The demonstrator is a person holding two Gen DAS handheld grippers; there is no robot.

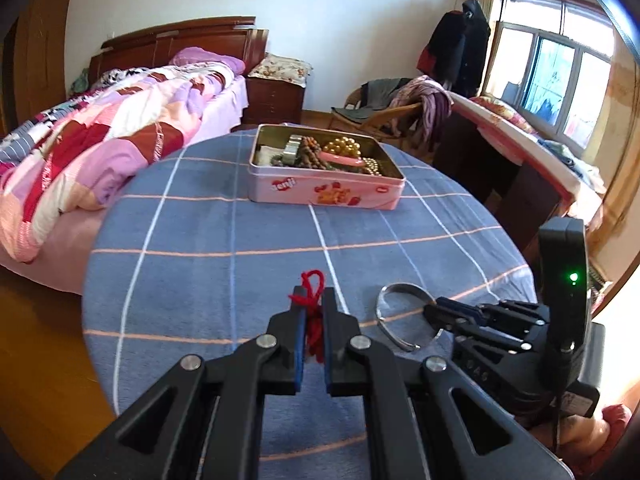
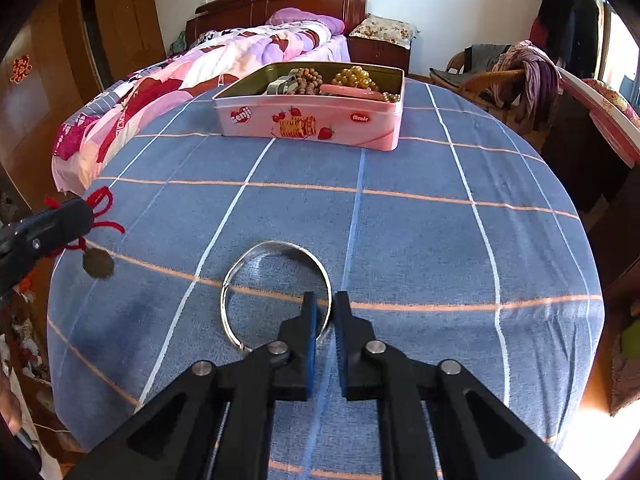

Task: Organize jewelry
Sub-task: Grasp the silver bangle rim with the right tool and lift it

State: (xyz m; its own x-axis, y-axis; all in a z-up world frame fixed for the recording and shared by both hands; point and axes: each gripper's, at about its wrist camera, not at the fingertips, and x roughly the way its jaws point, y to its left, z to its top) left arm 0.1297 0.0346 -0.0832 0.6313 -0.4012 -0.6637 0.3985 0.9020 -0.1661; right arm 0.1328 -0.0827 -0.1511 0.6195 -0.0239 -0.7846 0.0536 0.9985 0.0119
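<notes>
The round table (image 2: 420, 216), under a blue checked cloth, has a wide bare stretch across its middle; its edge curves away close on every side, dropping to wooden floor on the left and toward a bed (image 1: 100, 140) beyond. At the far rim stands an open pink biscuit tin (image 2: 312, 124) holding wooden beads (image 2: 308, 76), gold beads (image 2: 354, 74) and a pink bangle (image 2: 348, 91); nothing lies between it and the near things. A chair draped with clothes (image 1: 408, 108) and a desk stand off to the right, clear of the table.

The left tongs (image 1: 314, 300) are clamped on a red cord (image 1: 313, 280), lifted off the cloth; in the right wrist view a dark round pendant (image 2: 98, 266) hangs below them on that cord.

The right tongs (image 2: 325, 304) are closed on the near right rim of a silver bangle (image 2: 276, 246), one finger inside the ring and one outside. The bangle lies on the cloth near the front edge.
</notes>
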